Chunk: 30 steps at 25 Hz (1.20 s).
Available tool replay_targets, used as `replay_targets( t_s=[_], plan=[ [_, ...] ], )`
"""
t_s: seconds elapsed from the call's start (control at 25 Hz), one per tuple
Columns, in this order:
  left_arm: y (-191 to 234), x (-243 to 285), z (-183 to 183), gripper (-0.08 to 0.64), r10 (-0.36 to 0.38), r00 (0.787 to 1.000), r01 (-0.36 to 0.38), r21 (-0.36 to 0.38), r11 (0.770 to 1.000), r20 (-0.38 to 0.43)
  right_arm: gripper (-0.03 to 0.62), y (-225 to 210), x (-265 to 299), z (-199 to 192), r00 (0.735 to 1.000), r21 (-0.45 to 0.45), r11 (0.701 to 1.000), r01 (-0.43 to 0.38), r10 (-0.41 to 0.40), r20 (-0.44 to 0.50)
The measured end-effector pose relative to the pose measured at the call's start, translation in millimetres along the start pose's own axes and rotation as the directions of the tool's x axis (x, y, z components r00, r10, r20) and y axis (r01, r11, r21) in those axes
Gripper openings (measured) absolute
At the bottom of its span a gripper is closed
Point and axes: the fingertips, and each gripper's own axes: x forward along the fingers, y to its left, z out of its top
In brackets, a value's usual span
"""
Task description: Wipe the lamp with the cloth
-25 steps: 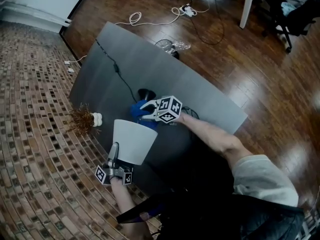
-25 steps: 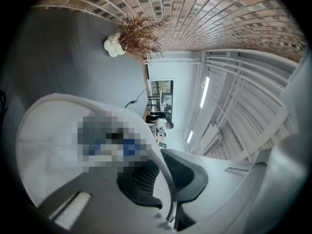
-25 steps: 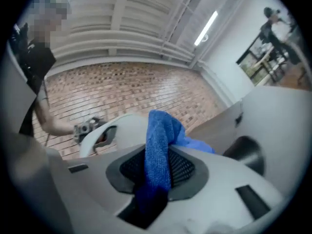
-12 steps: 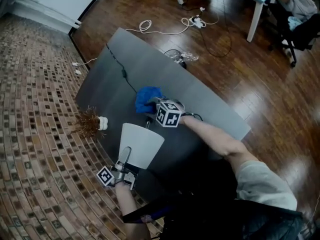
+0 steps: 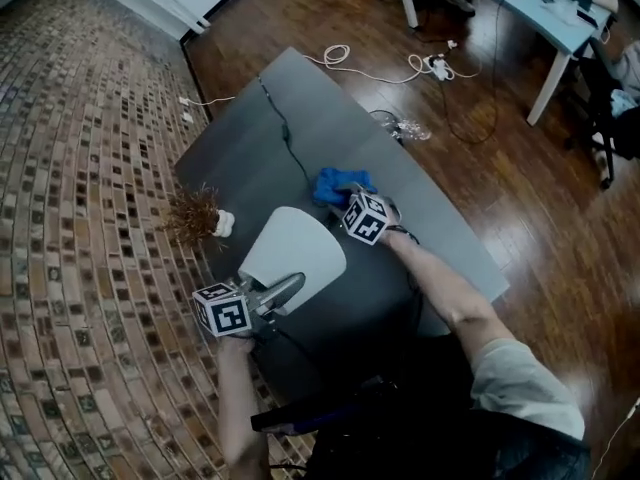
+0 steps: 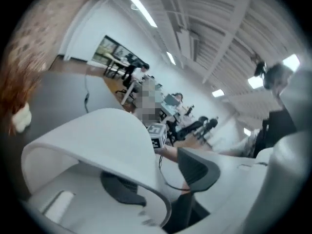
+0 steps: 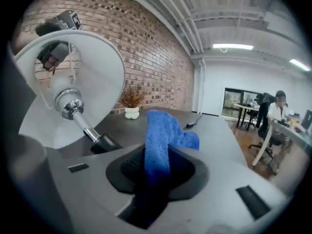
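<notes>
**Shade steadied from one side, cloth brought in from the other**

The lamp [image 5: 295, 253] sits near the front left of the dark surface [image 5: 260, 128]. It is tipped so that the open inside of its white shade [image 7: 73, 82] and the metal stem face the right gripper [image 7: 158, 169]. That tilt seems meant to offer the inner wall for wiping.

The left gripper [image 5: 285, 288] meets the shade's lower edge, with the rim [image 6: 97, 135] running between its fingers [image 6: 195, 167]. These have just been opening and stand released: one pad lies under the shade wall and the other stands off it. The hold looks slackened, perhaps to shift the grip.

The right gripper's fingers are clenched on the blue cloth [image 7: 158, 140]. A loose fold sticks out past the tips, which gives a soft edge to drag over the lamp. In the head view the cloth [image 5: 340, 183] hangs just beyond the shade, not yet touching it.

A dried plant [image 5: 200, 218] stands clear to the left.
</notes>
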Motion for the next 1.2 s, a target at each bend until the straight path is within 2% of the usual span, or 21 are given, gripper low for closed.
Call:
replay_targets(
  t_s=[0.04, 0.08, 0.12, 0.2, 0.32, 0.36, 0.48, 0.52, 0.56, 0.6, 0.64, 0.72, 0.8, 0.84, 0.92, 1.0, 1.04, 1.08, 1.12, 1.16, 1.2],
  plan=[
    [-6.2, 6.7, 3.1, 0.295, 0.030, 0.999, -0.024, 0.134, 0.991, -0.043, 0.095, -8.1, 0.8, -1.8, 1.000, 0.014, 1.000, 0.013, -0.013, -0.004],
    [-10.8, 13.1, 7.5, 0.383, 0.073, 0.995, -0.052, 0.271, 0.961, -0.068, 0.094, -15.7, 2.4, -3.7, 1.000, 0.020, 0.999, 0.025, -0.025, -0.012],
    [-14.5, 18.5, 12.6, 0.446, 0.115, 0.991, -0.077, 0.397, 0.915, -0.072, 0.094, -22.8, 4.4, -6.4, 0.999, 0.027, 0.999, 0.032, -0.031, -0.021],
    [-22.0, 25.4, 23.4, 0.480, 0.165, 0.986, -0.112, 0.576, 0.810, -0.041, 0.094, -35.8, 8.6, -12.7, 0.999, 0.049, 0.998, 0.043, -0.041, -0.035],
    [-26.2, 27.6, 26.3, 0.480, 0.217, 0.976, -0.144, 0.731, 0.667, -0.005, 0.094, -53.5, 13.4, -21.3, 0.997, 0.101, 0.993, 0.063, -0.059, -0.044],
    [-20.2, 26.9, 20.6, 0.480, 0.266, 0.964, -0.155, 0.795, 0.586, -0.008, 0.094, -57.2, 14.3, -23.4, 0.997, 0.122, 0.991, 0.063, -0.058, -0.042],
    [15.6, 27.4, -3.7, 0.437, 0.472, 0.881, -0.099, 0.962, 0.253, -0.033, 0.094, -59.9, 17.0, -23.4, 0.998, 0.133, 0.989, 0.061, -0.057, -0.030],
    [23.6, 29.6, -5.5, 0.380, 0.506, 0.862, -0.072, 0.981, 0.181, -0.030, 0.094, -60.5, 18.2, -23.0, 0.998, 0.130, 0.989, 0.063, -0.060, -0.029],
    [26.3, 32.6, -2.5, 0.315, 0.507, 0.861, -0.064, 0.985, 0.159, -0.026, 0.094, -61.1, 19.6, -22.8, 0.998, 0.130, 0.989, 0.065, -0.061, -0.029],
    [24.9, 35.2, 3.1, 0.223, 0.489, 0.872, -0.067, 0.981, 0.181, -0.031, 0.094, -61.7, 21.2, -22.6, 0.998, 0.134, 0.989, 0.063, -0.060, -0.029],
    [21.8, 36.7, 9.1, 0.205, 0.470, 0.881, -0.067, 0.973, 0.222, -0.047, 0.094, -61.9, 22.9, -22.0, 0.998, 0.143, 0.988, 0.060, -0.056, -0.027],
    [14.4, 37.4, 19.1, 0.183, 0.442, 0.891, -0.045, 0.949, 0.312, -0.103, 0.094, -60.2, 24.6, -21.2, 0.999, 0.180, 0.983, 0.033, -0.030, -0.023],
    [6.5, 35.4, 27.4, 0.161, 0.416, 0.894, -0.027, 0.906, 0.422, -0.167, 0.095, -50.6, 21.2, -22.0, 0.999, 0.224, 0.974, -0.040, 0.044, -0.011],
    [3.8, 31.6, 31.5, 0.155, 0.399, 0.896, -0.029, 0.869, 0.494, -0.197, 0.095, -43.7, 17.4, -23.1, 0.996, 0.238, 0.967, -0.086, 0.089, -0.001],
    [4.5, 17.7, 43.4, 0.148, 0.347, 0.906, -0.056, 0.743, 0.667, -0.243, 0.097, -37.8, 1.9, -25.9, 0.991, 0.282, 0.950, -0.130, 0.123, 0.043],
    [13.4, 1.9, 60.9, 0.147, 0.274, 0.924, -0.093, 0.538, 0.838, -0.268, 0.097, -53.4, -28.6, -30.0, 0.990, 0.426, 0.901, -0.079, 0.022, 0.136],
    [20.2, -4.0, 70.4, 0.147, 0.240, 0.932, -0.109, 0.423, 0.900, -0.272, 0.097, -64.5, -48.1, -33.4, 0.980, 0.529, 0.847, -0.047, -0.063, 0.188],
    [28.4, -7.7, 79.2, 0.147, 0.214, 0.938, -0.123, 0.317, 0.941, -0.273, 0.097, -71.6, -67.9, -37.0, 0.962, 0.624, 0.781, -0.032, -0.144, 0.230],
    [37.7, -9.2, 86.6, 0.147, 0.196, 0.942, -0.135, 0.226, 0.965, -0.273, 0.097, -70.4, -85.3, -39.2, 0.944, 0.689, 0.724, -0.035, -0.202, 0.261],
    [47.6, -8.6, 92.4, 0.147, 0.182, 0.945, -0.144, 0.153, 0.978, -0.274, 0.096, -59.2, -98.2, -38.1, 0.931, 0.714, 0.698, -0.048, -0.228, 0.285],
    [56.3, -6.5, 97.1, 0.147, 0.170, 0.947, -0.149, 0.096, 0.984, -0.272, 0.095, -39.0, -105.9, -32.1, 0.926, 0.698, 0.714, -0.061, -0.221, 0.307]
  ],
)
